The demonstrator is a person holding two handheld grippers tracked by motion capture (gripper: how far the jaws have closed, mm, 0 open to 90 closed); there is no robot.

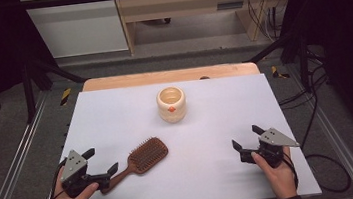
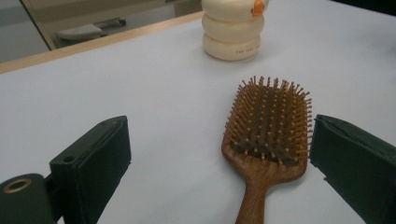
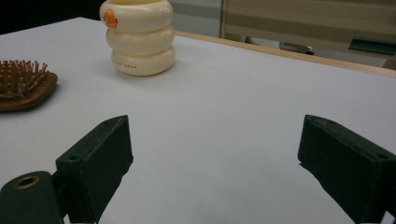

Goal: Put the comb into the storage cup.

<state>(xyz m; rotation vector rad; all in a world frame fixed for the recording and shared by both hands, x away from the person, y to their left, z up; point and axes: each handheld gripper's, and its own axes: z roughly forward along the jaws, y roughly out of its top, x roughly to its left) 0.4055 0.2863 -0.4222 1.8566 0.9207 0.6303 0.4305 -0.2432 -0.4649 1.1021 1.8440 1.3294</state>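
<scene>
A person is working at a white bench (image 1: 116,116) with a set of tongs in each hand, and the step in hand appears to be the approach to a wooden paddle hairbrush (image 1: 142,158). The left tongs (image 1: 102,161) are hovering over the near left part of the bench with the jaws standing wide apart and nothing between the pads. In the left gripper view the hairbrush (image 2: 266,140) is lying bristles up, its handle pointing back toward the camera, its head sitting just inside the right-hand jaw and well off the left-hand one. The right tongs (image 1: 246,138) are waiting at the near right of the bench, well apart from the brush, jaws also spread and empty; from the right gripper view only the rim of the brush head (image 3: 23,86) is showing at the left edge. A cream ribbed cup (image 1: 171,104) with an orange mark is standing farther back, near the middle of the bench. The next move probably calls for centring the left tongs over the handle, lowering them and closing on it.
</scene>
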